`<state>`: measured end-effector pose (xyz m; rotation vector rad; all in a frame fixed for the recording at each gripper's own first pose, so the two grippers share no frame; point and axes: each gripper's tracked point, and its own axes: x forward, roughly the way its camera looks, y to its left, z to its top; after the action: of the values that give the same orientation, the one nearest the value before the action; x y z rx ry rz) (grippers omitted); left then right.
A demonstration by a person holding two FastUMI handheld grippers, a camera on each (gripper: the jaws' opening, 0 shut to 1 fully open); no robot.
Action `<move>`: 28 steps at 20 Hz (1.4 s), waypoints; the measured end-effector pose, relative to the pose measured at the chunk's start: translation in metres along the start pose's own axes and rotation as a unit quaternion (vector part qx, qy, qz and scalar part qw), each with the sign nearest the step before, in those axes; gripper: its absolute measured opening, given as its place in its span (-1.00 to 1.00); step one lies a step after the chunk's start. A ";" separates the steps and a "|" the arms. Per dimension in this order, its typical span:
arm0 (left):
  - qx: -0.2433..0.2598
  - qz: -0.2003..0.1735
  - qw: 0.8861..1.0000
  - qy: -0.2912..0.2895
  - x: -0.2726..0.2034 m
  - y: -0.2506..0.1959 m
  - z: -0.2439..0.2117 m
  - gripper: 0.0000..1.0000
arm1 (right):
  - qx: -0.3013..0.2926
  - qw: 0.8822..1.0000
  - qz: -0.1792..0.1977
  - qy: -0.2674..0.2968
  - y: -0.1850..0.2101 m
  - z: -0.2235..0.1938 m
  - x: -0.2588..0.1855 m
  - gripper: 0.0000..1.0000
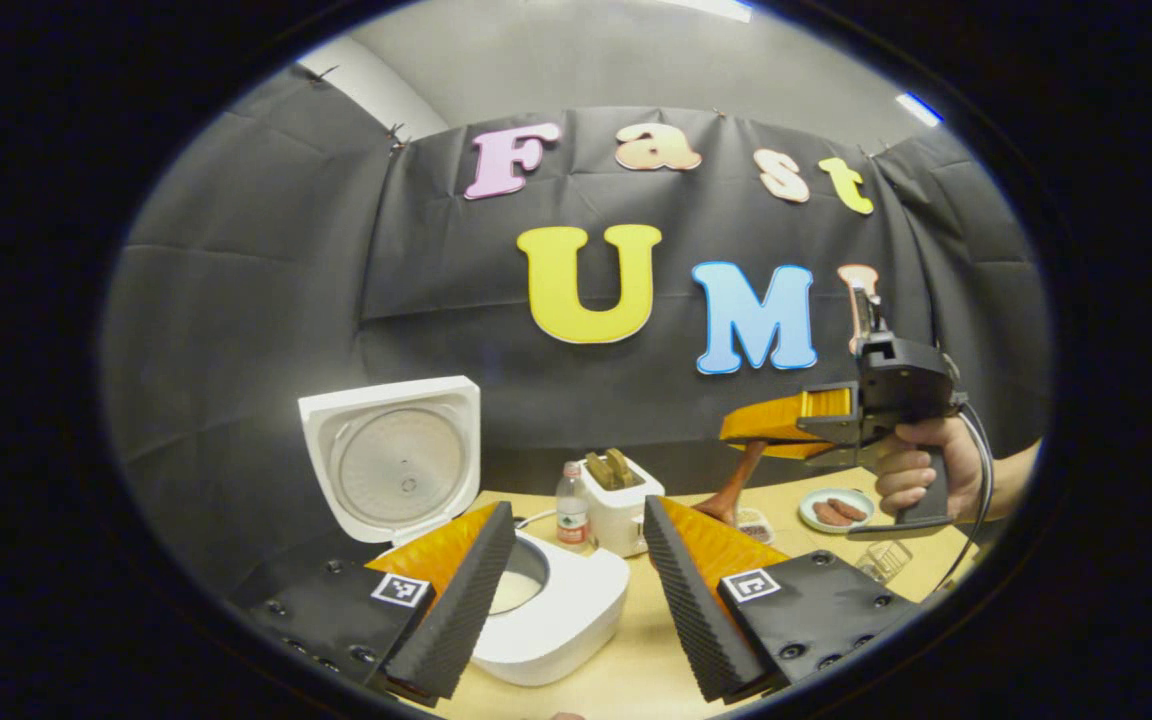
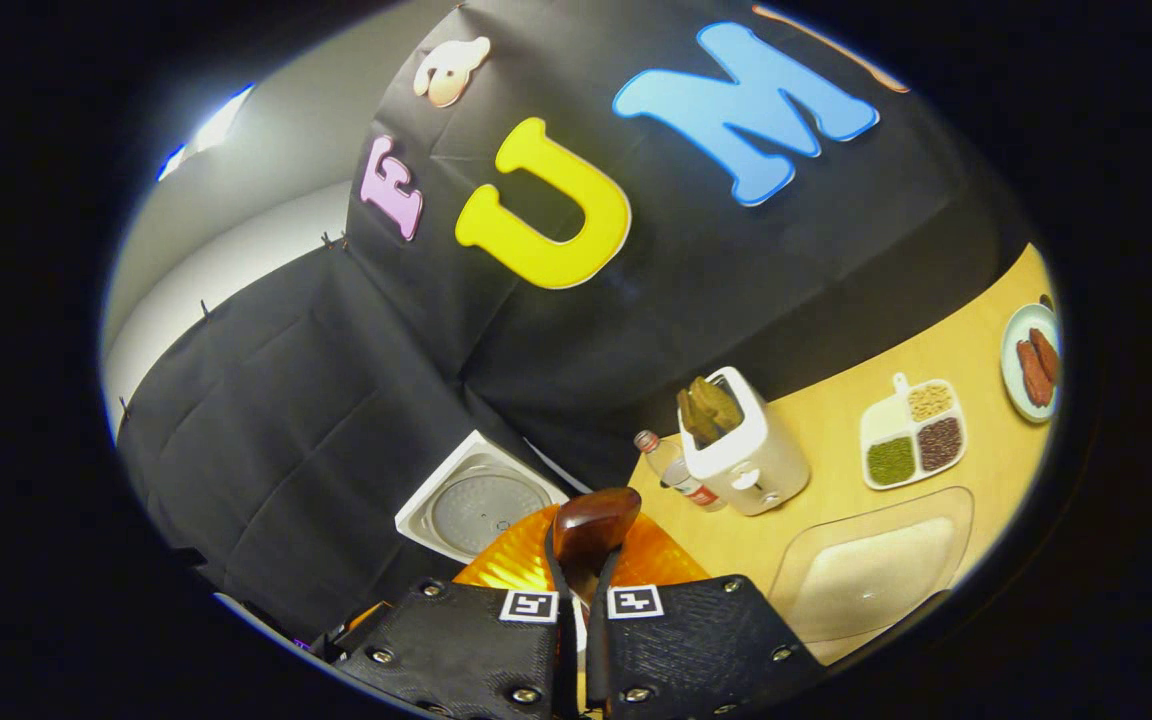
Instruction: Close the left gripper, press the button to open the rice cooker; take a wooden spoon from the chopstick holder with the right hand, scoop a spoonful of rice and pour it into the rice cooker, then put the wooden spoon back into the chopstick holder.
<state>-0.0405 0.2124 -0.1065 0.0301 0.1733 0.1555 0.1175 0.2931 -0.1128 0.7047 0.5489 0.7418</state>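
The white rice cooker stands open, its lid tipped up at the back and a pale inner pot showing. My left gripper hovers just above and in front of it, open, with nothing between its fingers. To the right, a hand holds my right gripper above the table, shut on the dark wooden spoon, which slants down to the left. In the right gripper view the spoon's bowl sticks out past the shut right gripper, toward the cooker lid. A clear tray of rice lies to the right.
On the wooden table behind the cooker stand a white toaster and a water bottle. A plate of sausages, a divided dish of grains and a small clear container sit to the right.
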 end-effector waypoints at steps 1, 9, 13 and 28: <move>-0.001 -0.004 1.000 -0.001 0.001 -0.007 0.002 0.82 | 0.001 1.000 -0.009 -0.005 -0.011 0.003 -0.013 -0.92; 0.009 -0.053 0.999 -0.003 0.006 -0.064 0.011 0.82 | 0.036 0.995 -0.063 -0.068 -0.067 0.042 -0.103 -0.92; 0.014 -0.074 0.997 -0.003 0.011 -0.091 0.015 0.82 | 0.042 0.990 -0.094 -0.098 -0.094 0.058 -0.143 -0.92; 0.028 -0.084 0.996 0.000 0.012 -0.140 0.031 0.82 | -0.060 0.949 -0.288 -0.114 -0.230 0.067 -0.252 -0.92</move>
<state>-0.0027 0.0758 -0.0843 0.0719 0.1793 -0.0164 0.1010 -0.0454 -0.1888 0.4708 0.4589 0.1406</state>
